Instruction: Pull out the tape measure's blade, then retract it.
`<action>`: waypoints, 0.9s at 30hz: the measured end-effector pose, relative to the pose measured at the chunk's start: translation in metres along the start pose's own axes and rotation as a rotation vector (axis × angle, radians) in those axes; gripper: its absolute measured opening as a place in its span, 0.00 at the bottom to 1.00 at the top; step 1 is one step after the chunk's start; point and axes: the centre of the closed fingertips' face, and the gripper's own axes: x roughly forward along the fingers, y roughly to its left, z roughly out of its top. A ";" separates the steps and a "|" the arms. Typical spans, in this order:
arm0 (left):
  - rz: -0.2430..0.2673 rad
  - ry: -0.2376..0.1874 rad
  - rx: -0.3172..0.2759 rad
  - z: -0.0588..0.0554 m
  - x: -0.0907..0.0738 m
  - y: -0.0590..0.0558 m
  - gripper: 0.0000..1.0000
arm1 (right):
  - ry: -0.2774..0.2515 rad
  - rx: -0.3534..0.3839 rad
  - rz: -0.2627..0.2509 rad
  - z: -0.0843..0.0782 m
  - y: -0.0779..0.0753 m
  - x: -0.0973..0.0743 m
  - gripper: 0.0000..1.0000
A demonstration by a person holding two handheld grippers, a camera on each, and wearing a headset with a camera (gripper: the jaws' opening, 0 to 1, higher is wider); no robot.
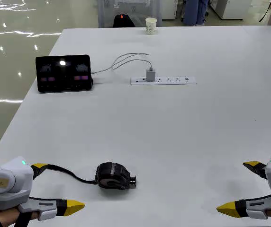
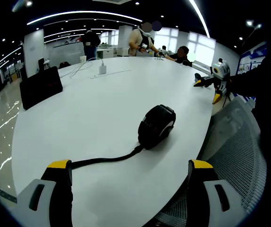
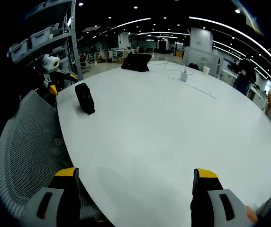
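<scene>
A black tape measure (image 1: 113, 176) lies on the white table (image 1: 173, 127) near the front edge, with a black wrist strap (image 1: 64, 170) trailing left from it. My left gripper (image 1: 55, 187) stands open at the front left, its yellow-tipped jaws either side of the strap's end, a short way from the case. In the left gripper view the tape measure (image 2: 157, 124) lies ahead between the jaws, strap (image 2: 107, 160) running toward me. My right gripper (image 1: 242, 187) is open at the front right, far from it. The right gripper view has the tape measure (image 3: 85, 97) at far left.
A dark tablet (image 1: 63, 73) stands at the back left, a white power strip (image 1: 163, 80) with a charger and cables behind centre, a paper cup (image 1: 150, 25) at the far edge. A mesh chair (image 2: 235, 142) sits by the table. People stand in the background.
</scene>
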 end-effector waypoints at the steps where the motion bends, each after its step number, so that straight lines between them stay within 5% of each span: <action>1: -0.001 0.000 0.000 0.000 0.000 0.000 0.99 | 0.000 0.001 0.002 0.000 0.000 0.000 0.99; 27: -0.047 0.014 0.021 0.001 0.001 -0.006 0.99 | -0.014 -0.001 0.063 0.003 0.004 0.005 0.99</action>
